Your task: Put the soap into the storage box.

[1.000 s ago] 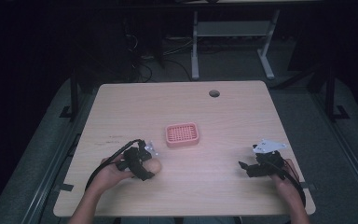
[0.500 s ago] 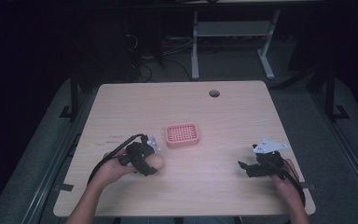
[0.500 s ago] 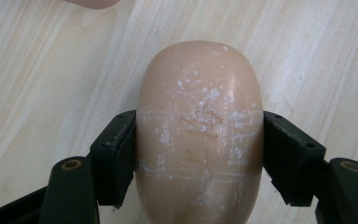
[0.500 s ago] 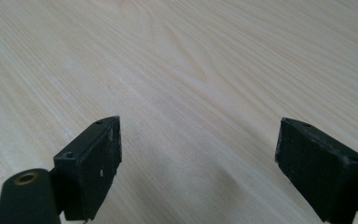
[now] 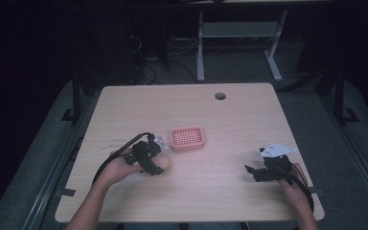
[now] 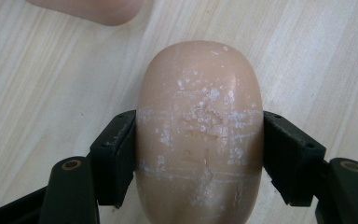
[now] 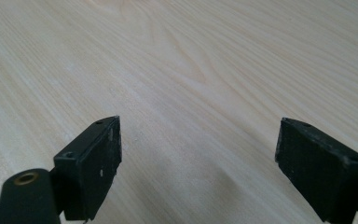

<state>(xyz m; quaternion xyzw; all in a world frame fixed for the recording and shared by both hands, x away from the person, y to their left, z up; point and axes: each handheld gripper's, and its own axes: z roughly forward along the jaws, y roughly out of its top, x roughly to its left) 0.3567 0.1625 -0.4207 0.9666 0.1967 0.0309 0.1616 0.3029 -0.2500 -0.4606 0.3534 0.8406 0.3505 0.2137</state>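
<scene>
Peach soap (image 6: 199, 135) sits clamped between your left gripper's (image 5: 149, 160) jaws, and over the last second it has edged across the tabletop (image 5: 230, 120) toward the pink dish (image 5: 188, 138) near the middle, so seating it there looks next, while your right gripper (image 5: 258, 172) waits with jaws apart near the right edge.

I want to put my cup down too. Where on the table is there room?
Plenty of room: the far half of the table behind the pink soap dish, and the stretch between the dish and the right gripper. It is crowded where the left gripper holds the soap beside the dish.
</scene>
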